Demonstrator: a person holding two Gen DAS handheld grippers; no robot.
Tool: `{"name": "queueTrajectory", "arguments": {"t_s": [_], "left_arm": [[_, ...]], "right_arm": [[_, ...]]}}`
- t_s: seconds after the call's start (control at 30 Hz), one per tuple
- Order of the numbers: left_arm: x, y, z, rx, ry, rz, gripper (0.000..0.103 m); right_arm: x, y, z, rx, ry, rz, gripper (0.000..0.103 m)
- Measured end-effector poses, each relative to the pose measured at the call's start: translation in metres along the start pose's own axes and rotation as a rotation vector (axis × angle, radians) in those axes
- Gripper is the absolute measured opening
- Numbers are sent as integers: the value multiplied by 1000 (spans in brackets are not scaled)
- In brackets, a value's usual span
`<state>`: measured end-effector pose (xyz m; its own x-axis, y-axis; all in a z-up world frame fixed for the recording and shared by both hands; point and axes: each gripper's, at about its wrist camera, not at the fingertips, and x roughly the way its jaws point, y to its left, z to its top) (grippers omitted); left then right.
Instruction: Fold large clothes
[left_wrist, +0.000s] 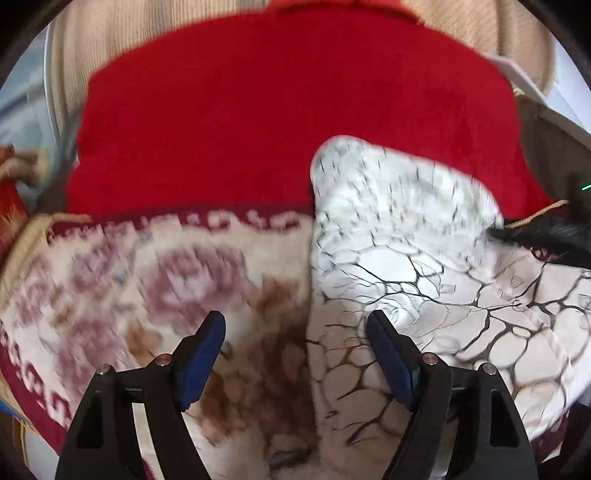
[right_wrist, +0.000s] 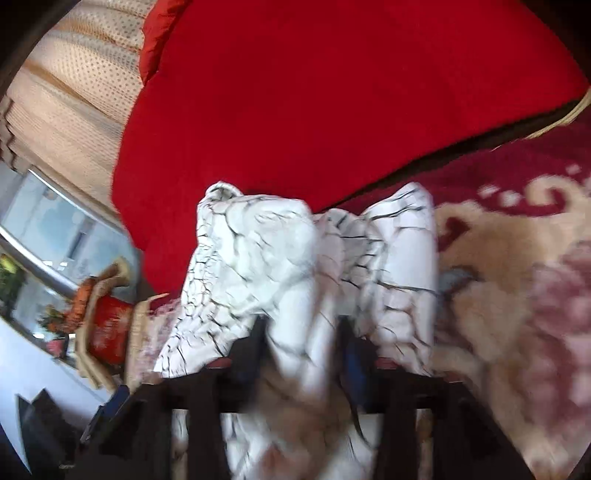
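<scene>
The left gripper (left_wrist: 295, 325) stood wide apart, holding nothing, above the white crackle-print garment (left_wrist: 406, 266). A fold of that garment (right_wrist: 291, 266) lay between the right gripper's (right_wrist: 301, 332) blurred fingers; its grip was unclear.

Left gripper (left_wrist: 295, 328) angled downward, jaws spread wide and empty; right gripper (right_wrist: 301, 332) blurred, jaws parted around cloth.

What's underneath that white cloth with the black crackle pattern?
The white crackle-print garment lies on a floral cream-and-maroon blanket, with its far end over the red blanket. Whatever lies beneath its bunched folds is covered.
</scene>
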<state>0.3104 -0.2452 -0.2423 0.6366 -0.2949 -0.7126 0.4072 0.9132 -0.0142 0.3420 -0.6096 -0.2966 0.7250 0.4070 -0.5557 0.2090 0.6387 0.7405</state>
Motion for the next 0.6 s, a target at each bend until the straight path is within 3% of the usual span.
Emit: {"name": "queueTrajectory", "arguments": {"t_s": [0.13, 0.2, 0.3, 0.33, 0.4, 0.43, 0.5, 0.57, 0.6], "left_arm": [[-7, -12, -4, 48, -29, 28, 78], [-7, -17, -5, 50, -30, 39, 78], [-7, -15, -7, 44, -29, 41, 78], [-4, -15, -5, 39, -27, 39, 78], [-1, -13, -6, 21, -18, 36, 78], [1, -13, -8, 18, -15, 37, 78], [1, -13, -11, 10, -11, 23, 79], [3, -20, -17, 15, 6, 6, 79], [4, -25, -21, 35, -4, 27, 79]], "right_arm": [[-61, 28, -9, -125, -144, -77, 61], [-92, 51, -21, -195, -194, -8, 60], [-121, 87, -54, -319, -195, 64, 57], [-125, 96, -65, -356, -185, 72, 54], [-122, 106, -89, -393, -142, 107, 39], [-118, 105, -96, -390, -108, 111, 39], [-97, 93, -108, -398, -39, -9, 36], [-70, 57, -111, -304, 53, -145, 37], [-61, 37, -112, -236, 89, -135, 37]]}}
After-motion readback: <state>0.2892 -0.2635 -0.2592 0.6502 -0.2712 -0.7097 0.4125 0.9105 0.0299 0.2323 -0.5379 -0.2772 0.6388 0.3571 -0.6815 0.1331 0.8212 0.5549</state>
